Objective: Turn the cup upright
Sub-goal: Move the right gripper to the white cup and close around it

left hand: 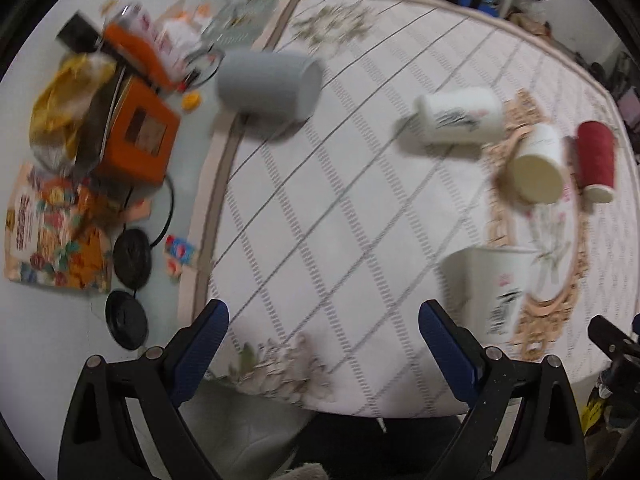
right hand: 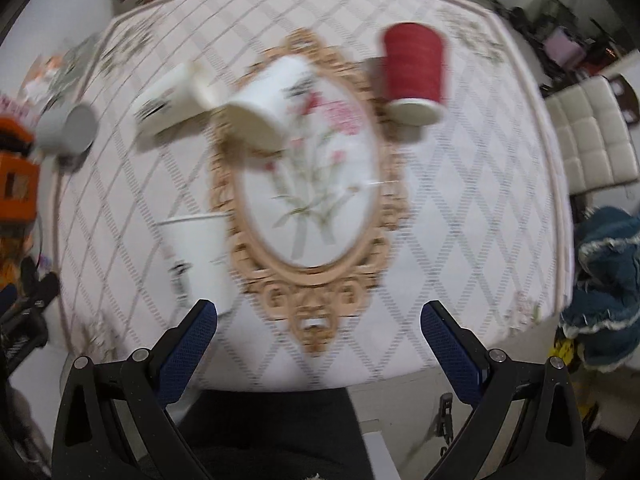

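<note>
Several cups lie on a patterned cloth-covered table (left hand: 320, 200). A grey cup (left hand: 270, 85) lies on its side at the table's left edge; it also shows in the right wrist view (right hand: 66, 128). Two white printed cups (left hand: 460, 114) (left hand: 538, 166) and a red cup (left hand: 596, 160) lie on their sides. One white printed cup (left hand: 486, 290) stands upright near the front; it shows in the right wrist view (right hand: 200, 256) too. My left gripper (left hand: 322, 332) is open and empty above the table's front edge. My right gripper (right hand: 318, 336) is open and empty, back from the cups.
Left of the table lie orange boxes (left hand: 138, 136), a yellow bag (left hand: 68, 100), a printed packet (left hand: 52, 228) and black discs with a cable (left hand: 130, 256). A cream chair (right hand: 592, 136) and blue cloth (right hand: 608, 288) are at the right. A dark chair seat (right hand: 272, 432) is below the grippers.
</note>
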Available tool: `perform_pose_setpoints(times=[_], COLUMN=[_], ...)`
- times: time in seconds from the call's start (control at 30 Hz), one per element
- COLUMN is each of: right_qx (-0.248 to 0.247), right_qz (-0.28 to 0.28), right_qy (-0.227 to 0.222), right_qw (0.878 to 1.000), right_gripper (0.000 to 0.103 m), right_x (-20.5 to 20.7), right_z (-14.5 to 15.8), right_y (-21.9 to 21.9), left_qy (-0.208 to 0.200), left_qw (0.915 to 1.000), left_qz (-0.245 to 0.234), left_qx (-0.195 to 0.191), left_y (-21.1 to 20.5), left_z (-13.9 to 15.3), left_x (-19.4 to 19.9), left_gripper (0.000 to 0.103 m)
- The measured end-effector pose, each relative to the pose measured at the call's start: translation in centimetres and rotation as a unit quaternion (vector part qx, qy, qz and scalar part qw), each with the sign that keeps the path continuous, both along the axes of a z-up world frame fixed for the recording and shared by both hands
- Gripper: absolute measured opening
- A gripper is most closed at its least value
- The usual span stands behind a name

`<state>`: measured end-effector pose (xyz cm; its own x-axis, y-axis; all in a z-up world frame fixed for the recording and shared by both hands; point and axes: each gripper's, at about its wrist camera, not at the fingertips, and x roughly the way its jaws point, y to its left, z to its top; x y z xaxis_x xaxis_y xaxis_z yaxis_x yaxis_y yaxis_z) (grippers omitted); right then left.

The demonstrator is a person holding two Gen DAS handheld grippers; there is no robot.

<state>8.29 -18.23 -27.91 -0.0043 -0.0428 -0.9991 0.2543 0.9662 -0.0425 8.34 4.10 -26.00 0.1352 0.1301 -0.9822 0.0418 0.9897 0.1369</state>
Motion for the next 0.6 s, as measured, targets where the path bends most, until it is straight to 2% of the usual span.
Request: perform_pose_setpoints(times=[0.17,0.43,0.53,0.6], right_qx=[0.011,0.023,0.023,0.023], right_qz=[0.039,0.059,0.064,0.064], right_qy=[0.017,0.044,0.049,0.053], right_qw=[0.999,0.997,0.996,0.996], right_gripper=[0.102,0.095,0.088,0.077], right_x=[1.5,3.4,3.9,4.2], right_z=[-2.7,-6.5,-7.6,-8.4], right_y=[5.0,9.0,9.9,10.3], left_qy=[0.02,0.043,0.05,0.054], left_qw=[0.9994,0.9982,0.998,0.9979], left_qz=[0.02,0.032,0.029,0.025], left_qx=[0.019,0.028,0.026,0.025], left_y=[3.1,5.9,6.1,6.1], left_z=[-2.3,-4.7,-5.3,-5.7], left_x=[-0.5,-0.2,-0.1,0.1], left_gripper=[0.097,0.097,0.097,0.097])
